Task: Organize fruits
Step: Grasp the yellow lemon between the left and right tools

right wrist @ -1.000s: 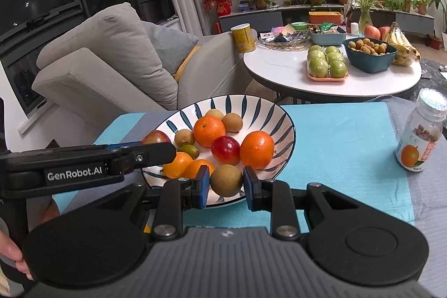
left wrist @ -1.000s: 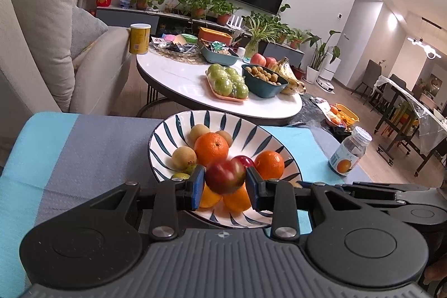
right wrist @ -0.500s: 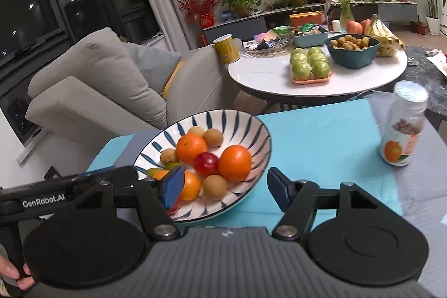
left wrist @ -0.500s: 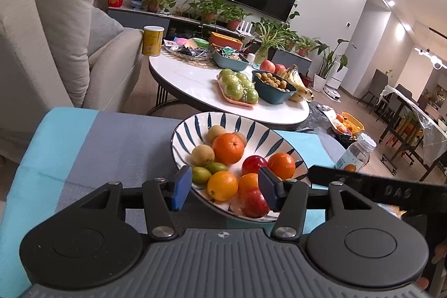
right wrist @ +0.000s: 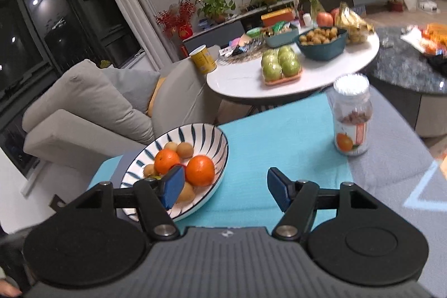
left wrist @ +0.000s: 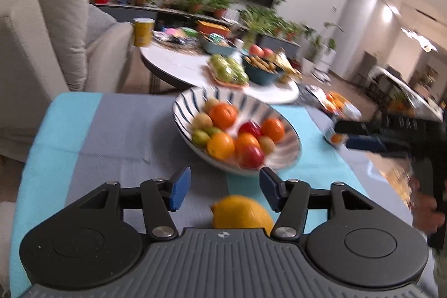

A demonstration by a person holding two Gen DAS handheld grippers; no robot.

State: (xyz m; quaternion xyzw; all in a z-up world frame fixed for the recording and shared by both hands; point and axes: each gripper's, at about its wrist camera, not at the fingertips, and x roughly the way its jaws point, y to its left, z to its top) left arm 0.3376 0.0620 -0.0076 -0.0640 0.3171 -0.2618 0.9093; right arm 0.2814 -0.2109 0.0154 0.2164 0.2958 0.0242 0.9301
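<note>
Left gripper (left wrist: 225, 192): standing with jaws apart, having just been opening; nothing pressed by the pads; hanging over the striped cloth (left wrist: 111, 136) just short of the bowl.

Right gripper (right wrist: 226, 189): standing wide with nothing held; left pad overlapping the bowl's near edge in view, right pad over bare cloth.

Bowl (left wrist: 285, 155): sitting on the cloth, holding oranges (left wrist: 223, 115), red fruit (left wrist: 251, 157) and small brown and green ones, heaped toward the near rim.

Lemon (left wrist: 241, 214): lying on the cloth outside the bowl, low between the left gripper's arms and behind its pads; likely the next fruit to be collected.

Jar (right wrist: 352, 119): standing upright on the cloth, well right of the bowl, near the right gripper's sweep.

Risk, lemon: being rounded and loose, probably rolling off toward the table edge if nudged by a descending finger rather than being straddled.

Risk, bowl: possibly tipping or shedding the red fruit near the rim if clipped by either gripper.

Risk, jar: likely toppling if brushed by the right gripper swinging outward.

Risk, blur: making fine contact hard to judge.
</note>
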